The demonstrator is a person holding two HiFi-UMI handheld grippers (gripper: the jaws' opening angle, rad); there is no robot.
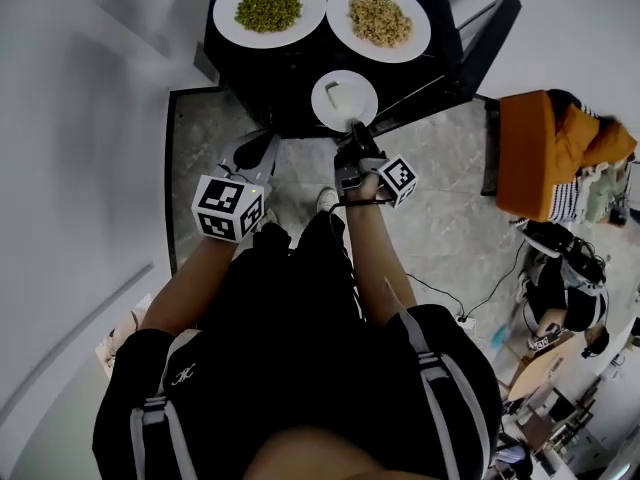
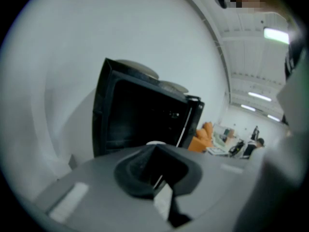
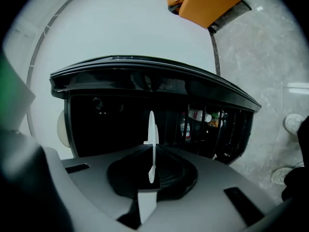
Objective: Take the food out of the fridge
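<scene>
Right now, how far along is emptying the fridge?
Done: the green-food plate and brown-food plate sit on top of the fridge. In hand: the right tongs pinch a small white plate by its rim. Left: setting it down; the fridge door stands open.

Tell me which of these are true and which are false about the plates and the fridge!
1. Two plates of food sit on top of the fridge. True: the green food plate and the brown food plate.
2. The right hand-held gripper is empty. False: it is shut on the rim of the small white plate.
3. The left hand-held gripper holds a plate. False: it is shut on nothing.
4. The fridge door is open. True.
5. All three plates hold green food. False: only one does.
</scene>
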